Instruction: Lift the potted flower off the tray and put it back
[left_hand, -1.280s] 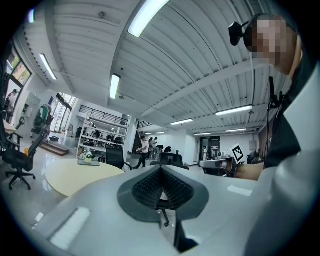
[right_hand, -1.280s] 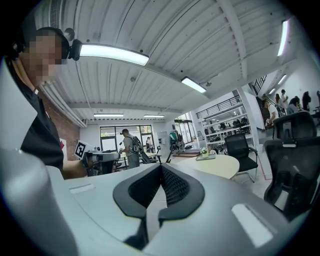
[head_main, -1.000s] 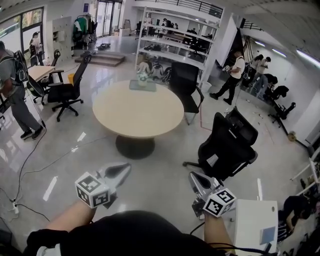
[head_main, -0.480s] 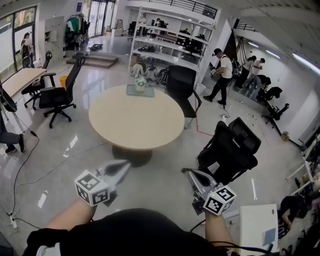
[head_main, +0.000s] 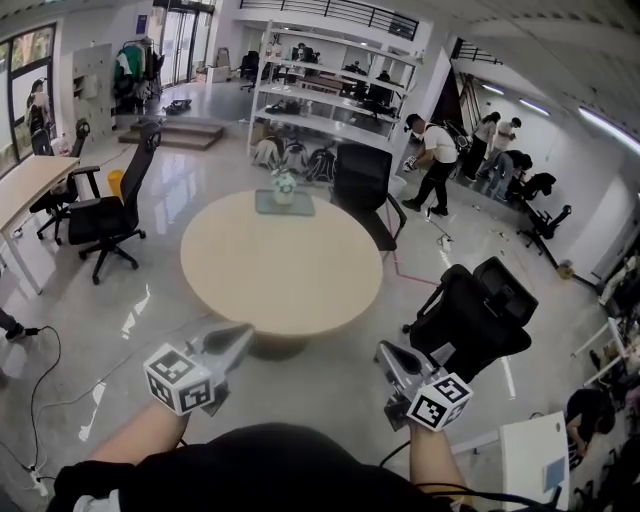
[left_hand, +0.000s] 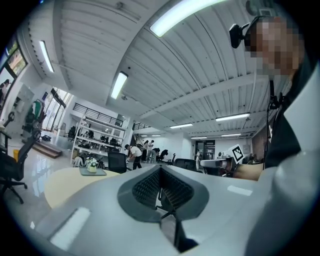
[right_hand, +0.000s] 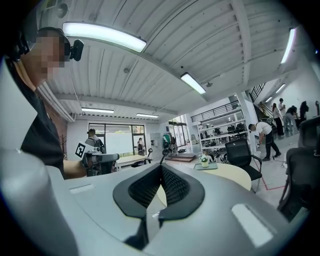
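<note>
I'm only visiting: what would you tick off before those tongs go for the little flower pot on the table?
1. Small white potted flower upright on its grey tray: ok.
2. Left tongs open: not ok, shut, empty.
3. Right tongs open: not ok, shut, empty.
4. Flower within reach: not ok, it stands at the round beige table's far edge.
5. Black office chair clear of right tongs: cannot tell.

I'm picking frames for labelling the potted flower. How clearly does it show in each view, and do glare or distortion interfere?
Head view: potted flower small but sharp at the far side of the table, fisheye bending the room's edges, light streaks on the glossy floor. Left gripper view: tiny, dark vignette at the corners. Right gripper view: tiny too, ceiling light blown out.
</note>
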